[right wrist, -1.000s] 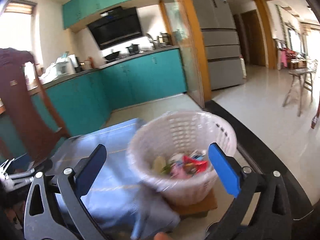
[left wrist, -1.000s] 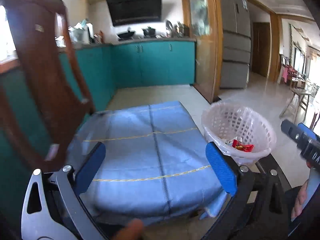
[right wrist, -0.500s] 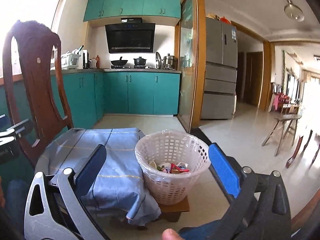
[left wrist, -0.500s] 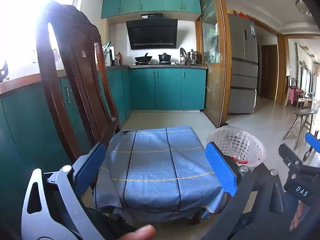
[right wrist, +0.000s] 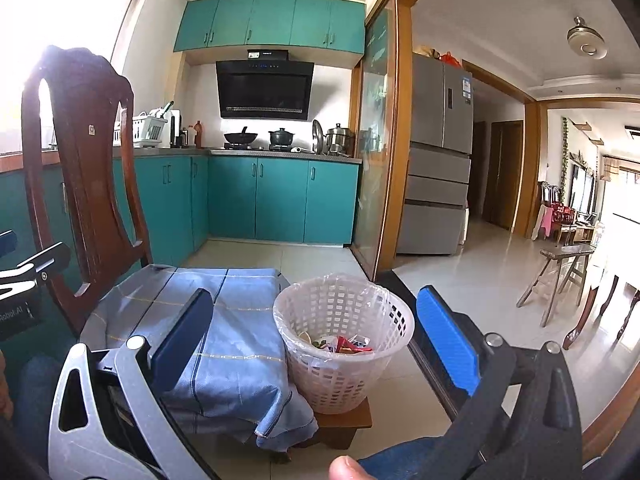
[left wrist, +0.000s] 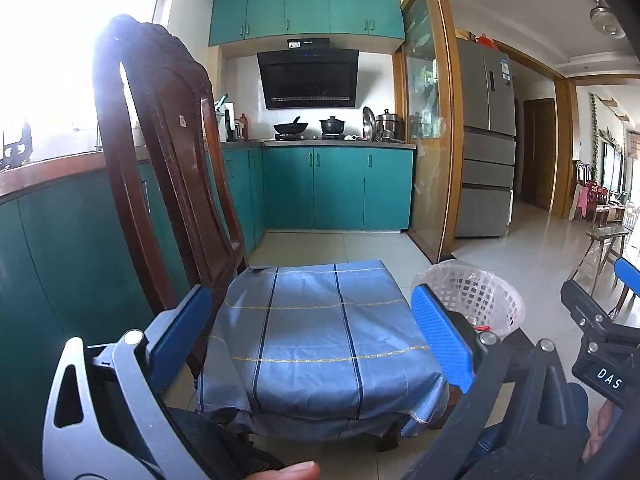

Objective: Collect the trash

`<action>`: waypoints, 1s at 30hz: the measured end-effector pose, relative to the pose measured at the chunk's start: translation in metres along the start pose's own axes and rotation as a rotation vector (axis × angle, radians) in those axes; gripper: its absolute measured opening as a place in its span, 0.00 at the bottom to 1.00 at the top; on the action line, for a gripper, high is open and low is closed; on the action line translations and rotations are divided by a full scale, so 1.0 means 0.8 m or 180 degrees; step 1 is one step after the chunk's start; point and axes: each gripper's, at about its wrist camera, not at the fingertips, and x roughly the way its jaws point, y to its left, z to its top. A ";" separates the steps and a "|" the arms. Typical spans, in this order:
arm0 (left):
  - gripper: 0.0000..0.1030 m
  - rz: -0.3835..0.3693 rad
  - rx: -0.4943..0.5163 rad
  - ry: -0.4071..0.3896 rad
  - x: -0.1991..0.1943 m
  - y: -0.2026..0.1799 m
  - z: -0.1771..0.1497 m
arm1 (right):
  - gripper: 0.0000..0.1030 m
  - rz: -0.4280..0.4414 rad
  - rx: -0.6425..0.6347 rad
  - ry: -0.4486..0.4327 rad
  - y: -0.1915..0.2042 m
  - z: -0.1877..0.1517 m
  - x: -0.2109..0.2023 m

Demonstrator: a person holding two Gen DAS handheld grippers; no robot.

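Observation:
A white lattice waste basket (right wrist: 340, 340) lined with a clear bag stands on a low wooden stool (right wrist: 344, 420). It holds several colourful wrappers (right wrist: 344, 345). It also shows in the left wrist view (left wrist: 476, 300), right of a low table under a blue checked cloth (left wrist: 320, 332). My left gripper (left wrist: 312, 336) is open and empty, held back from the cloth. My right gripper (right wrist: 316, 336) is open and empty, held back from the basket. No trash shows on the cloth.
A dark wooden chair (left wrist: 168, 168) stands left of the clothed table (right wrist: 224, 320). Teal kitchen cabinets (left wrist: 336, 188) line the back and left walls. A fridge (right wrist: 438, 160) and a glass sliding door (right wrist: 372, 140) stand to the right. A wooden stool (right wrist: 560, 276) stands on the tiled floor.
Both grippers have pulled back and tilted up from the cloth and the basket, so both look smaller and farther. Both stay open and empty.

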 end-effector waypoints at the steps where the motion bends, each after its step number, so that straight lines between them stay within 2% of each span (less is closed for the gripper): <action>1: 0.97 -0.0003 0.0002 -0.0001 -0.001 0.000 0.000 | 0.97 -0.0003 0.0005 -0.0002 0.000 -0.001 -0.001; 30: 0.97 -0.0067 0.0038 0.0003 -0.009 -0.002 0.001 | 0.97 -0.0046 0.0007 -0.0050 -0.004 -0.002 -0.011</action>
